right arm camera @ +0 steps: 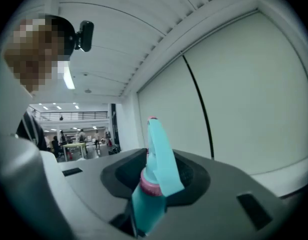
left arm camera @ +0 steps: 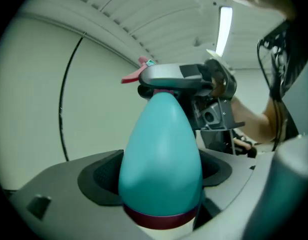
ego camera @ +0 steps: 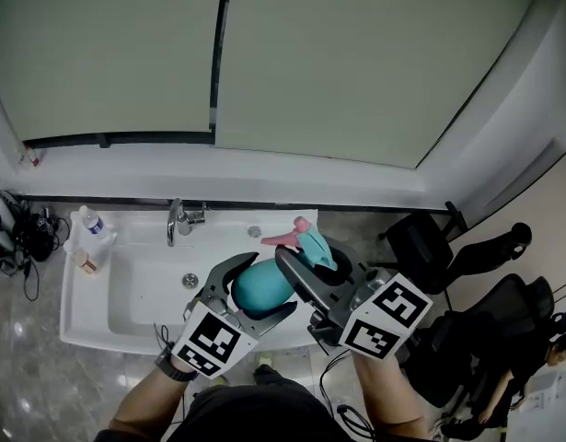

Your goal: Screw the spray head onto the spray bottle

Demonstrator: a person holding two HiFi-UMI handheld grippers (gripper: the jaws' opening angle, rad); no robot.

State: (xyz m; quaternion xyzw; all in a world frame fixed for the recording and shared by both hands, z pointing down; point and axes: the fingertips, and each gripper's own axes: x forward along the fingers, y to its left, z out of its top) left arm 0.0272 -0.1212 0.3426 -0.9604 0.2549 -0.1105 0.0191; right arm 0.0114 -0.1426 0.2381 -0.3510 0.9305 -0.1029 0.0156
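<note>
In the head view, a teal egg-shaped spray bottle [ego camera: 262, 284] lies on its side above the sink, and my left gripper [ego camera: 259, 288] is shut on its body. The left gripper view shows the bottle [left arm camera: 161, 144] filling the space between the pads of my left gripper [left arm camera: 161, 176], a dark red band near its base. The teal and pink spray head [ego camera: 301, 238] sits at the bottle's neck, and my right gripper [ego camera: 315, 265] is shut on it. In the right gripper view the spray head [right arm camera: 161, 159], with its pink collar, stands between the pads of my right gripper [right arm camera: 156, 179]. Its pink tip [left arm camera: 135, 75] pokes out left.
A white sink [ego camera: 75, 293] with a chrome faucet [ego camera: 179, 219] lies below the grippers. A clear water bottle [ego camera: 92, 224] and a small bottle [ego camera: 87, 261] stand on its left rim. Black office chairs [ego camera: 430, 242] are at the right and cables [ego camera: 16, 233] at the left.
</note>
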